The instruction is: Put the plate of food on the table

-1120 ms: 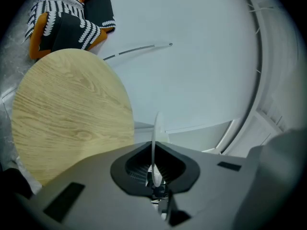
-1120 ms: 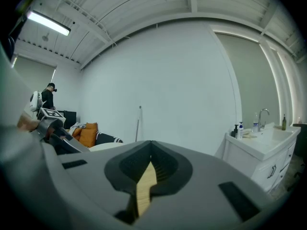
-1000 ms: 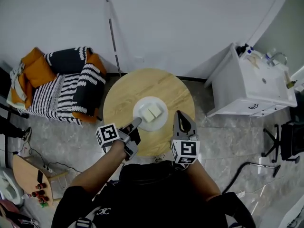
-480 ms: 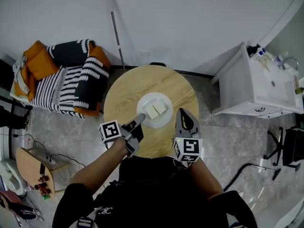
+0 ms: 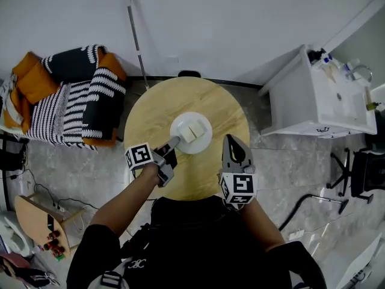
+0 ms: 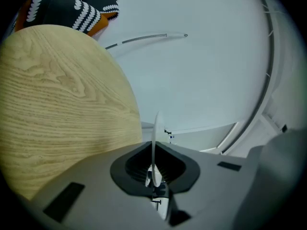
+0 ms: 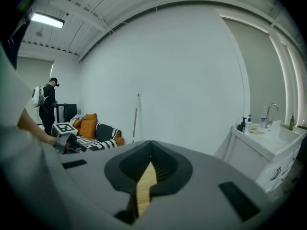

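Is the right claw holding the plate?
No, the left claw grips the plate by its rim; the right claw is shut, empty, apart from it.

A plain white wall [image 5: 240,23] meets a grey stone-tiled floor [image 5: 283,161]. A thin pole [image 5: 135,35] leans against the wall. At the left stands a sofa [image 5: 60,110] with orange cushions and black-and-white striped throws. A round wooden table [image 5: 150,119] sits mid-room. At the right, a white sink cabinet [image 5: 301,104] carries bottles, with a black office chair [image 5: 364,176] nearby. A tube light [image 7: 47,19] glows on the ceiling.
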